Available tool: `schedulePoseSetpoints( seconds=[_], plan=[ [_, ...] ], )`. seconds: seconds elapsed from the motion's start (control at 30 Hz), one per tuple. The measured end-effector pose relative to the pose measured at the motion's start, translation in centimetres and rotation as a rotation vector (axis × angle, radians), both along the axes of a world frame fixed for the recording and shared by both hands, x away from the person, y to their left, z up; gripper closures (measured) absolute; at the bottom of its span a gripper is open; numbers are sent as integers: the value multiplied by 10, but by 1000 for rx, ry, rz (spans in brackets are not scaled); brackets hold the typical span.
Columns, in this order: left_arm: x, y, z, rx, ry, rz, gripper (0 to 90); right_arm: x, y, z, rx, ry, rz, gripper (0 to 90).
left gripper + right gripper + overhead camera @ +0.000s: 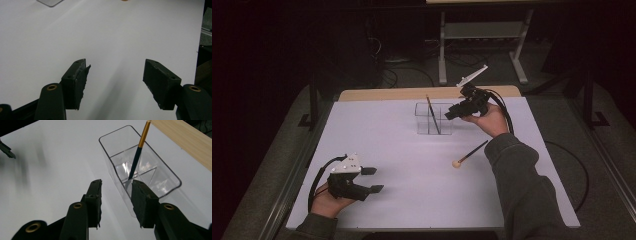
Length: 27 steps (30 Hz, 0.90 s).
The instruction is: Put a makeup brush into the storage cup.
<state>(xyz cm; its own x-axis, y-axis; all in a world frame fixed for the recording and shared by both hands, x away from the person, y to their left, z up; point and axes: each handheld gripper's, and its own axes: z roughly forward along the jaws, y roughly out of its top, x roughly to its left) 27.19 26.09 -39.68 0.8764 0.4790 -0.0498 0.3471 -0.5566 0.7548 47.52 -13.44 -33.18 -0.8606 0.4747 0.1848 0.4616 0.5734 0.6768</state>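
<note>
Plenty of free room here: the white table (412,165) is mostly bare, and the only clutter is a clear box (434,119) up around 12 o'clock near the far edge, plus a loose brush (469,153) lying flat at about 2 o'clock from the table's middle, round tan tip toward the near side. A second brush (431,114) stands tilted inside the box, leaning on a divider, gold band up top, dark handle lower down (136,161). The right gripper (452,114) hangs just beside the box's right side, raised off the table and pointing left and down at it; its jaws are apart with nothing between them, and one pad (141,200) sits right next to the box wall (117,180), though I can't tell if it touches. The right forearm, in a grey-green sleeve, runs in from 5 o'clock and passes close to the loose brush. The left gripper (373,180) is parked at 8 o'clock near the front-left corner, level, jaws wide apart and empty over bare table (112,37), well apart from everything. A strip of wood (182,137) shows beyond the far edge. The room behind is dark, with cables and a metal frame on the floor.
</note>
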Motion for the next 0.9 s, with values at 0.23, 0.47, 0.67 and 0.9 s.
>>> schedulePoseSetpoints(
  seconds=[0.23,0.47,0.67,0.9],
  plan=[
    [2,2,3,18,-16,-4,349,-7,-13,-2,10,25,-29,558],
    [2,0,2,12,-11,-1,348,-14,-21,-8,13,22,-30,544],
    [2,1,2,9,-8,0,347,-22,-25,-7,27,12,-30,527],
    [2,1,2,15,-9,0,347,-29,-28,-9,24,13,-21,509]
  ],
)
